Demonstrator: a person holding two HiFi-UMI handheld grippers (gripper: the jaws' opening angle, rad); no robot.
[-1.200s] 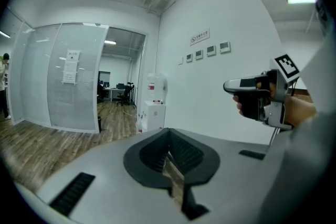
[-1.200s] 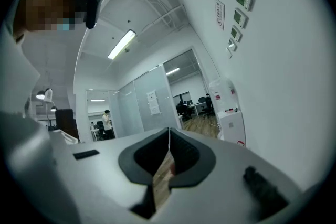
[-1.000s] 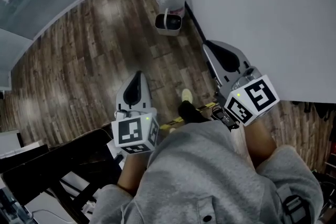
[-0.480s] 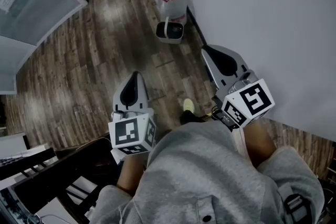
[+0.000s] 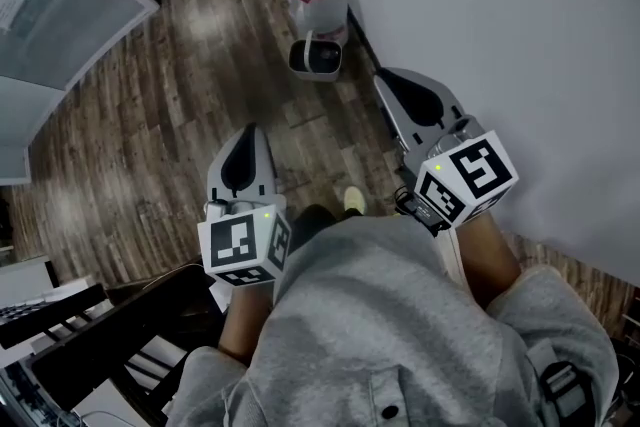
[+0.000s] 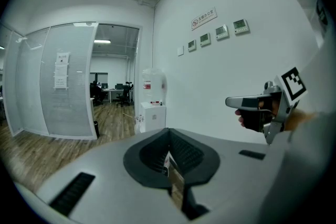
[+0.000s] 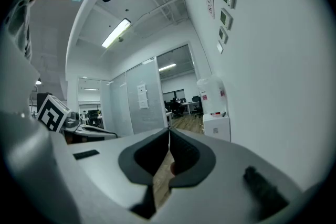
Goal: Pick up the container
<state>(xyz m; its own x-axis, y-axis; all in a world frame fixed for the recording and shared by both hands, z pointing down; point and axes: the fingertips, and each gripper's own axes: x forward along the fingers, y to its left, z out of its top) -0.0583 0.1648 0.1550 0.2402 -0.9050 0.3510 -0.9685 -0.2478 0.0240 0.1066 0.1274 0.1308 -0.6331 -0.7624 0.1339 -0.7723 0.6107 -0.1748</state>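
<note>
Dark wood floor [image 5: 150, 135] beside a white wall [image 5: 500, 15] has slid back as the person walks forward, left gripper [image 5: 248, 137] and right gripper [image 5: 388, 80] both clenched empty, nearing the small white container [image 5: 316, 57] on the floor by the wall, still well ahead.

The hand holding the left gripper [image 5: 249, 131] was hidden under its marker cube. The grey sweatshirt [image 5: 380, 315] covered the legs, leaving one shoe tip [image 5: 353, 200]. The black chair [image 5: 110, 340] was cut by the lower left edge. The wall sign [image 6: 203, 18] was too small to read.
</note>
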